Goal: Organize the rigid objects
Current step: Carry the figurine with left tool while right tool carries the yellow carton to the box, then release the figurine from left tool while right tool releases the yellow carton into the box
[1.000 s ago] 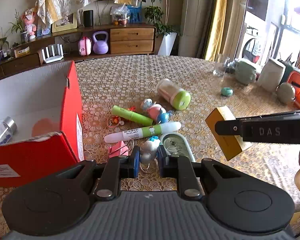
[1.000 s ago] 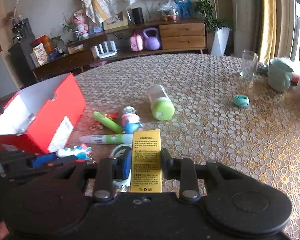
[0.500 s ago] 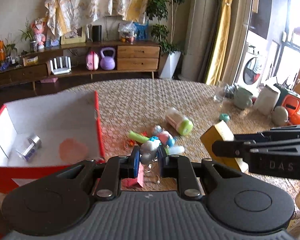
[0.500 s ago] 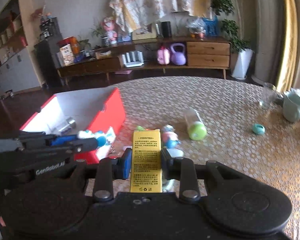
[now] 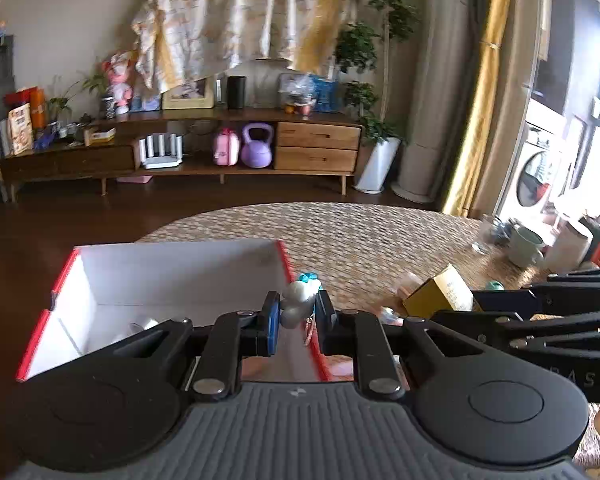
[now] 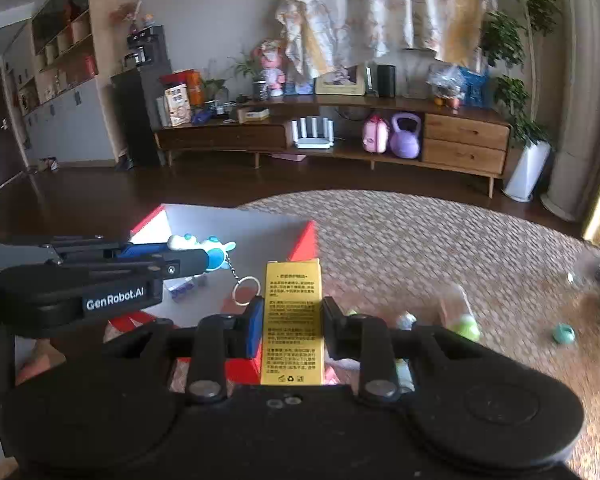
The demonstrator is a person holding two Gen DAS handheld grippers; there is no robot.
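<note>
The red cardboard box (image 5: 66, 280) sits open on the lace-covered table (image 5: 364, 232), its white inside holding a small metallic cylinder (image 5: 142, 325) near the left wall and a pinkish round patch on the floor; the rest of its floor is hidden behind the grippers. The left gripper (image 5: 296, 318) is closed on a white-and-blue toy keychain (image 5: 298, 298), held above the box's right wall; from the right wrist view the toy (image 6: 204, 246) lies roughly level, its long axis running sideways, with the chain and ring (image 6: 246, 290) hanging down over the box interior. The right gripper (image 6: 290, 322) is clamped on a yellow printed carton (image 6: 292, 320), gripped by its narrow sides, long axis pointing straight forward along the fingers, over the box's near right corner. On the table to the right lie a green-capped clear bottle (image 6: 462, 316), a small teal round object (image 6: 563, 333) and a pale green mug (image 5: 526, 246).
</note>
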